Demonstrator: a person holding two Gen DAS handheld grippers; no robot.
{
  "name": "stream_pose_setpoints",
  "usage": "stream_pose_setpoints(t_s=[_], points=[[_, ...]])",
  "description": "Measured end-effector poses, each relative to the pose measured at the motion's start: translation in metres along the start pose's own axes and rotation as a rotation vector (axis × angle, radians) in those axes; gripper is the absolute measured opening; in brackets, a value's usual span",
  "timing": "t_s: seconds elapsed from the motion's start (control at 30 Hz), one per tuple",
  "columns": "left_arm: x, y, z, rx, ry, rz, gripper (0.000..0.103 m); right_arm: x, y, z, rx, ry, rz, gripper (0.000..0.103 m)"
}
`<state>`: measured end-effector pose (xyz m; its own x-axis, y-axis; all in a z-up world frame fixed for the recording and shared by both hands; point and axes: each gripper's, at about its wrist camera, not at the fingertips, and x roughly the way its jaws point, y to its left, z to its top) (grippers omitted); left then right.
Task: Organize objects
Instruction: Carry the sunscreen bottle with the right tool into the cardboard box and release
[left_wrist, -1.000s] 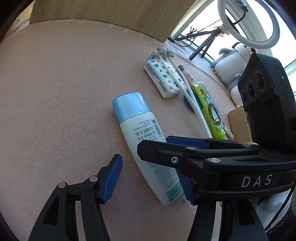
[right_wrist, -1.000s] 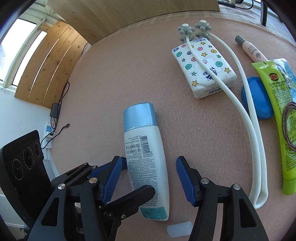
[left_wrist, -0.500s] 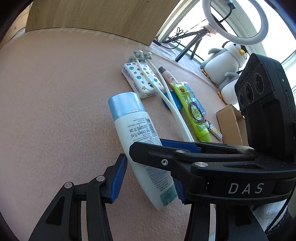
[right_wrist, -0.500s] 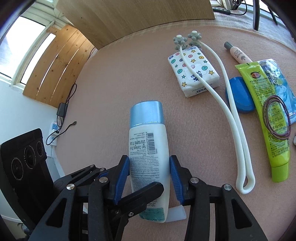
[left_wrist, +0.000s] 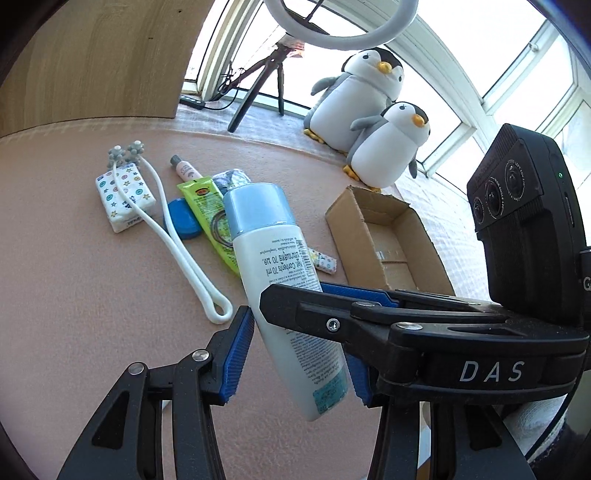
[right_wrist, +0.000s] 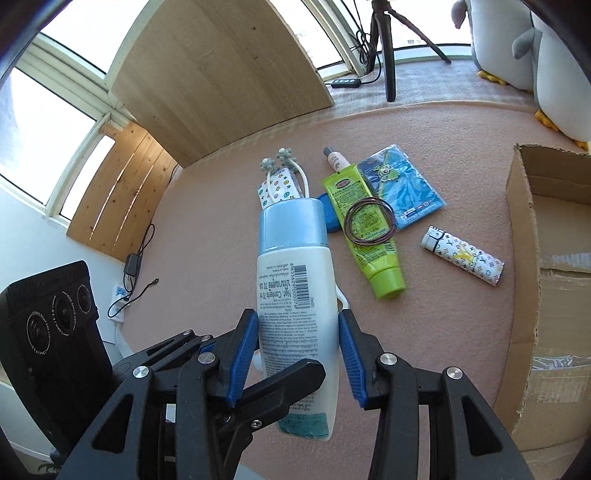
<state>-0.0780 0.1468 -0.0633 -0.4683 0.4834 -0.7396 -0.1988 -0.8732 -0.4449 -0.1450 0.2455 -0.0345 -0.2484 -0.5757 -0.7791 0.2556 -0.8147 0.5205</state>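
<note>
Bottle (right_wrist: 295, 280) clamped in right gripper (right_wrist: 297, 354), above table (right_wrist: 207, 229).

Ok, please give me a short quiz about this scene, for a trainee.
1. True or false: the white bottle with the blue cap lies inside the cardboard box.
2. Where is the patterned lighter? A in the box; B on the pink surface, between the green tube and the box; C held in a gripper.
3. What does the right gripper clamp?
Key: 1 false; 2 B; 3 the white bottle.
</note>
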Motion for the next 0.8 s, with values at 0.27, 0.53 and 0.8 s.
stream_pose_setpoints(t_s=[0.27, 0.53, 0.8], points=[[0.047, -0.098, 0.005, 0.112, 0.046, -0.099, 0.05, -0.069, -0.071, -0.012, 0.101, -0.105, -0.079, 0.041], [0.094, -0.157, 0.007, 0.17, 0.097, -0.133, 0.05, -0.095, -0.123, -0.022, 0.167, -0.135, -0.124, 0.041], [0.109, -0.174, 0.002, 0.181, 0.118, -0.104, 0.081, -0.102, -0.151, -0.026, 0.209, -0.152, -0.133, 0.053]])
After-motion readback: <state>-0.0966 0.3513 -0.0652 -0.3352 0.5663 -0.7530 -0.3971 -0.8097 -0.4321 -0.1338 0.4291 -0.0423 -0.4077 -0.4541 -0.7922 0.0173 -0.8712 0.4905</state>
